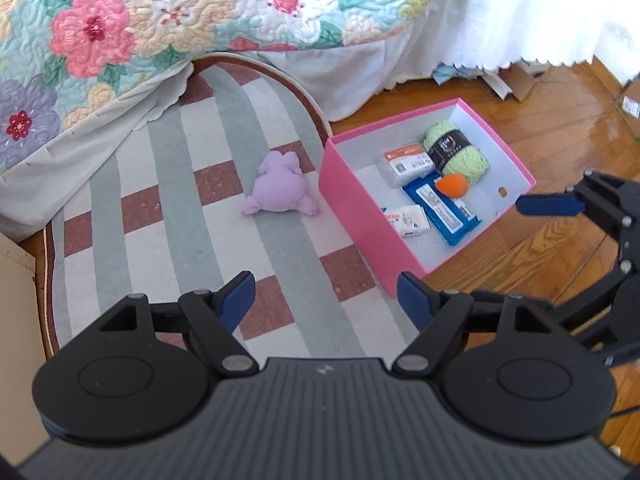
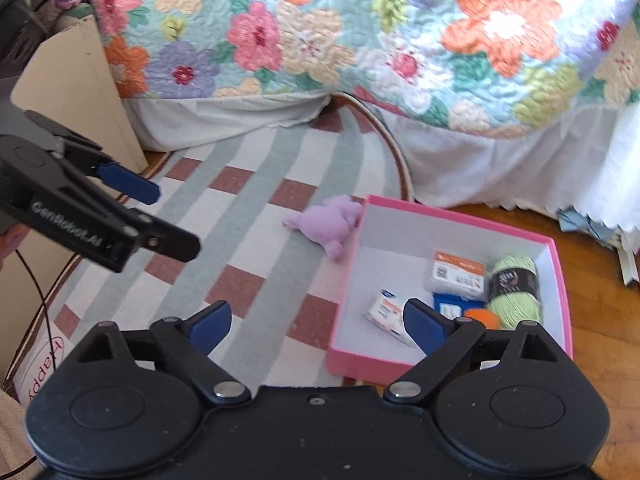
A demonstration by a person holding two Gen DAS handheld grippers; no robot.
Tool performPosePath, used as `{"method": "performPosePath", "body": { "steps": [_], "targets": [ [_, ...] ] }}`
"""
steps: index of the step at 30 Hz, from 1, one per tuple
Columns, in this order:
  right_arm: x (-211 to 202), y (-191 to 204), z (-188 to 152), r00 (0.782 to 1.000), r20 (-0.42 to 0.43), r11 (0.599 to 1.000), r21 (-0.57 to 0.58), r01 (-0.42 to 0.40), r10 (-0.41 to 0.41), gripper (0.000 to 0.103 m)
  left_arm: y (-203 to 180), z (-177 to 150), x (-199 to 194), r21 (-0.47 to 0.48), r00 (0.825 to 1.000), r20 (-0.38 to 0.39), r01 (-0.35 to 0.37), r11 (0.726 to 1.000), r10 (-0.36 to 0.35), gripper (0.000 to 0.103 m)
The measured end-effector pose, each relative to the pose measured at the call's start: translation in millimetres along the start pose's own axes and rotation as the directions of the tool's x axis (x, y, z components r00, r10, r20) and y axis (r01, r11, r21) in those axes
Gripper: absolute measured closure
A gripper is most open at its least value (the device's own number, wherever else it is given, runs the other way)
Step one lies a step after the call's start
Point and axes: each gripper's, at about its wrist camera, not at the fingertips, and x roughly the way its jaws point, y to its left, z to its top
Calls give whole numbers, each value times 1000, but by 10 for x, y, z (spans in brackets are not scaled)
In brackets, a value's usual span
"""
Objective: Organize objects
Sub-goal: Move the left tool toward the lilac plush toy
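Left gripper [image 1: 326, 300]: jaws spread wide, nothing held; right gripper [image 2: 318, 322]: likewise spread, unloaded. Lilac plush toy [image 1: 279, 189] face-down on striped, checked rug [image 1: 192, 208], at 9 o'clock of pink cardboard box [image 1: 360, 216], just beside its wall. Inside box: green yarn skein [image 1: 460, 150], orange egg-shaped sponge [image 1: 452, 185], blue packet [image 1: 444, 210] partly covered by sponge; label text illegible.

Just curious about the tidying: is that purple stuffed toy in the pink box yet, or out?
Out. The purple stuffed toy lies on the striped rug, just beside the pink box, which holds yarn and small packets.
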Motion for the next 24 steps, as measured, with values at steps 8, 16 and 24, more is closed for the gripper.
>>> {"method": "performPosePath", "body": {
  "steps": [8, 16, 24],
  "targets": [
    [220, 244, 117, 996, 74, 997, -56, -45, 49, 8, 202, 2, 69, -35, 999, 42, 4, 999, -2, 21],
    [790, 342, 186, 987, 131, 996, -23, -87, 89, 8, 586, 76, 409, -142, 995, 87, 62, 988, -50, 10],
    [1432, 418, 215, 984, 177, 999, 31, -40, 34, 9, 900, 126, 838, -178, 996, 83, -20, 984, 35, 10]
  ]
}}
